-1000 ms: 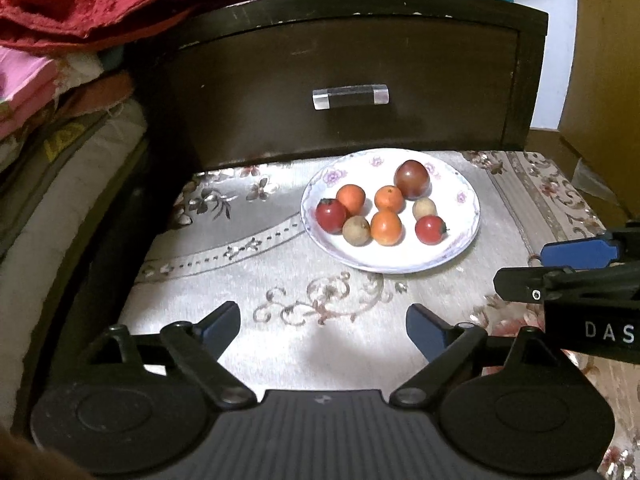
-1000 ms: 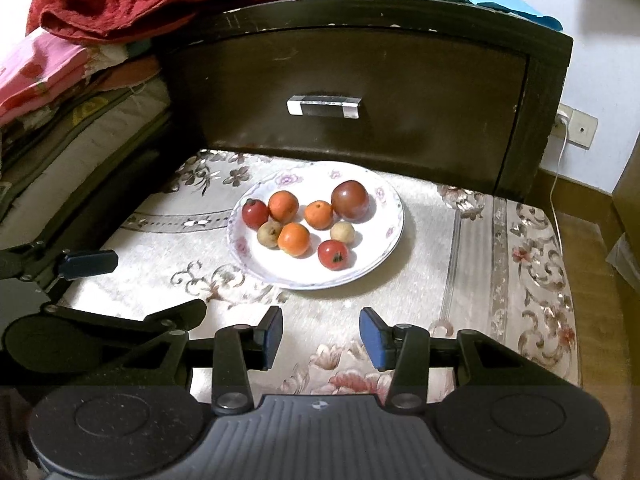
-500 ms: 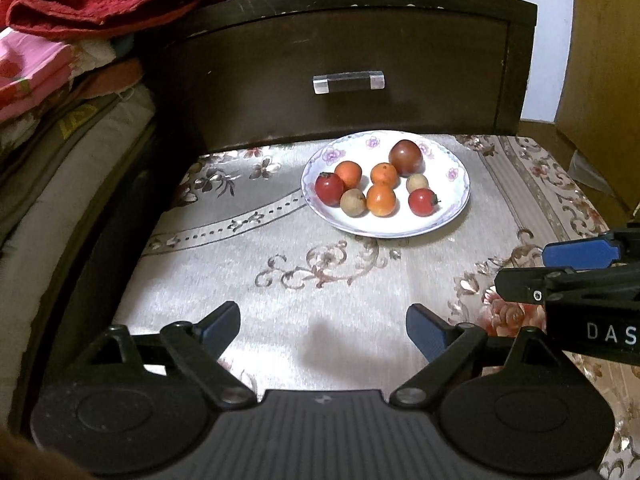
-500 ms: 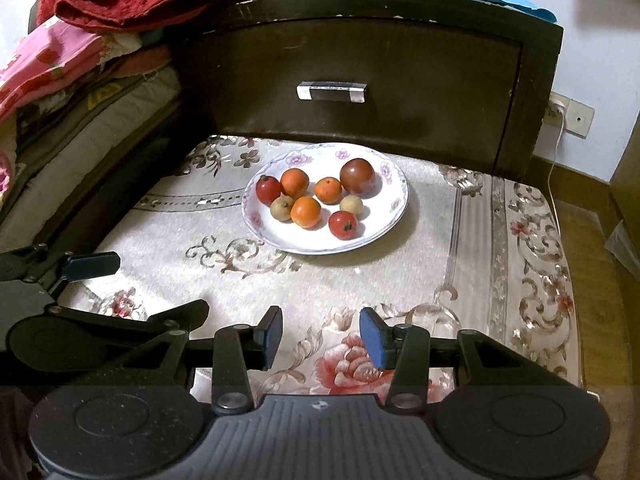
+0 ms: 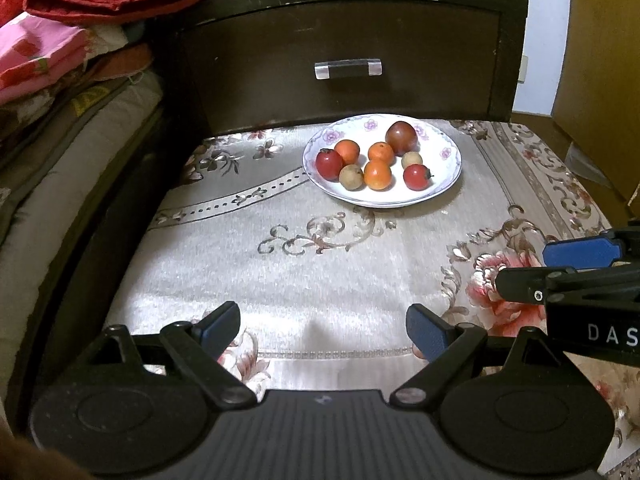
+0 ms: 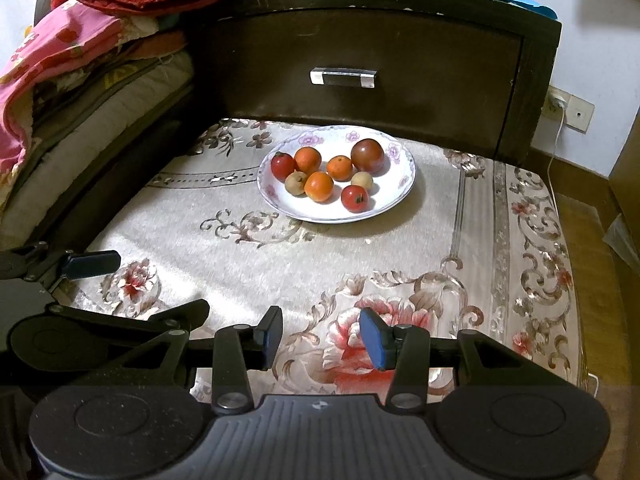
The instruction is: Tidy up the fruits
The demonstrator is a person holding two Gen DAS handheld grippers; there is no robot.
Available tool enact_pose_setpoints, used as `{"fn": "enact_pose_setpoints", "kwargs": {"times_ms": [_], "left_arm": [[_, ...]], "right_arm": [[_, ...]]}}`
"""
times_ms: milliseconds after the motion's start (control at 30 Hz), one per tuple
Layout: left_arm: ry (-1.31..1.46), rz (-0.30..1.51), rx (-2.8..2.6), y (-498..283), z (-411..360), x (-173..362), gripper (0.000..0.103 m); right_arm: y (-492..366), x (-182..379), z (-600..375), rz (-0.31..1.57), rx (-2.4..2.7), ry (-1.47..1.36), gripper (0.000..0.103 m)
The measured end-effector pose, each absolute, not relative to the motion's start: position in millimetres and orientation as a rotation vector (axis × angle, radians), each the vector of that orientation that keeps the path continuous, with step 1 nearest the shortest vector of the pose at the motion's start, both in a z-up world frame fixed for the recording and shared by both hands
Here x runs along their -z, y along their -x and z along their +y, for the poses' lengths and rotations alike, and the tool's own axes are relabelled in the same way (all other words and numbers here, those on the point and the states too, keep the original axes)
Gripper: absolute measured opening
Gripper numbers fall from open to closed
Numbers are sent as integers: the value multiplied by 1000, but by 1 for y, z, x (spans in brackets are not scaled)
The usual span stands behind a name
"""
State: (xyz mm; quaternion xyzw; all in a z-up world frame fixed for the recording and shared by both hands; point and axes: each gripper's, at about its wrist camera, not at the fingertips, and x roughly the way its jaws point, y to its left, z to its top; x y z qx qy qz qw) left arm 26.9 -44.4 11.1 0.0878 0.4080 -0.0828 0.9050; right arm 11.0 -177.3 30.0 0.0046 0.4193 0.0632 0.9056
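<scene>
A: Fruits [image 5: 374, 158], eight small round pieces in red, orange, tan and dark maroon, sit together in a white floral-rimmed ceramic plate [image 5: 448, 178] on a table covered by a silvery cloth with flower patterns [image 5: 320, 264].

B: Where does the plate stand?

A: Toward the far side of the table, just in front of a dark wooden drawer front with a clear bar handle [image 5: 348, 69]. Folded red and pink fabrics [image 6: 80, 40] are piled to the left.

B: And the grippers?

A: The left gripper [image 5: 322, 330] hovers over the near edge of the cloth, its blue-padded fingers [image 5: 424, 336] spread wide and holding nothing. The right gripper [image 6: 320, 338] hangs beside it over a red rose print, its fingers [image 6: 374, 340] released too, set narrower apart and likewise empty. Both are well apart from the plate.
</scene>
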Motion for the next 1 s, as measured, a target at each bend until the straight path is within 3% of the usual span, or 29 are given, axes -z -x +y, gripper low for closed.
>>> {"fn": "enact_pose_setpoints", "kwargs": {"times_ms": [1000], "left_arm": [[-155,866,136,9,-31,-10,95]], "right_arm": [[25,-24,-164,895,-141,4,43]]}}
